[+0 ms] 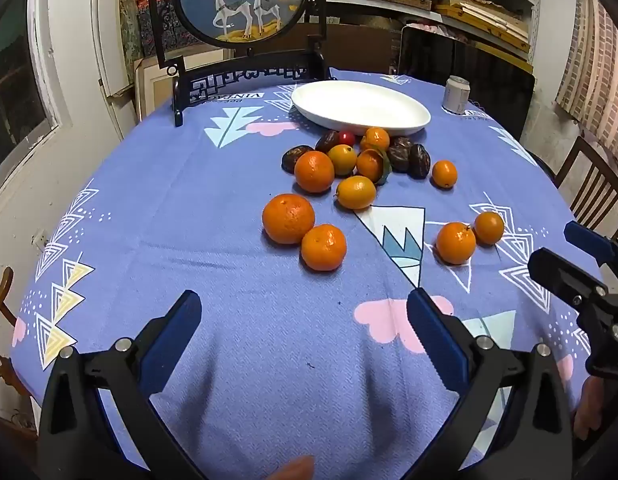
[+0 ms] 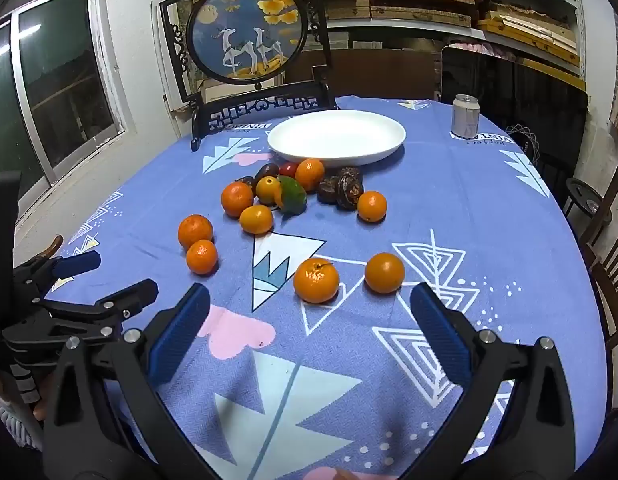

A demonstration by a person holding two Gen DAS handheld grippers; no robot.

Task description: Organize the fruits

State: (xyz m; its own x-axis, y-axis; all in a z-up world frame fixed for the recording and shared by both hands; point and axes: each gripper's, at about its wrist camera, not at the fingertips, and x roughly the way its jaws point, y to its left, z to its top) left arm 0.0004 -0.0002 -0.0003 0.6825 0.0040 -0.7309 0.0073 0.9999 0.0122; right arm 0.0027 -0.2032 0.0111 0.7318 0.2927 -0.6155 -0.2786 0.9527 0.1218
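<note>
A round table under a blue patterned tablecloth (image 1: 237, 264) fills both views and carries everything else. At its far edge, well beyond both grippers, stands a dark carved frame holding a round deer screen (image 2: 247, 32). Just right of the frame's foot lies an oval white plate (image 1: 361, 106), bare on top, and farther right, near the cloth's edge, stands a drink can (image 2: 465, 116).

Touching the plate's near rim is a cluster of fruit: dark wrinkled dates (image 2: 349, 188), small oranges, a yellowish kumquat (image 1: 342, 159), a red cherry tomato (image 1: 347, 138) and one orange with a green leaf (image 2: 293, 194). Nearer, apart from the cluster, a pair of mandarins (image 1: 289, 218) touch each other ahead of the left gripper (image 1: 305, 332). Another pair, a stemmed mandarin (image 2: 316, 280) and a smoother orange (image 2: 384, 272), lie close but apart, just ahead of the right gripper (image 2: 309, 322).

Both grippers hover low over the cloth at the near side, side by side, each with its blue-padded jaws spread wide and nothing between them. No fruit lies on the plate.
</note>
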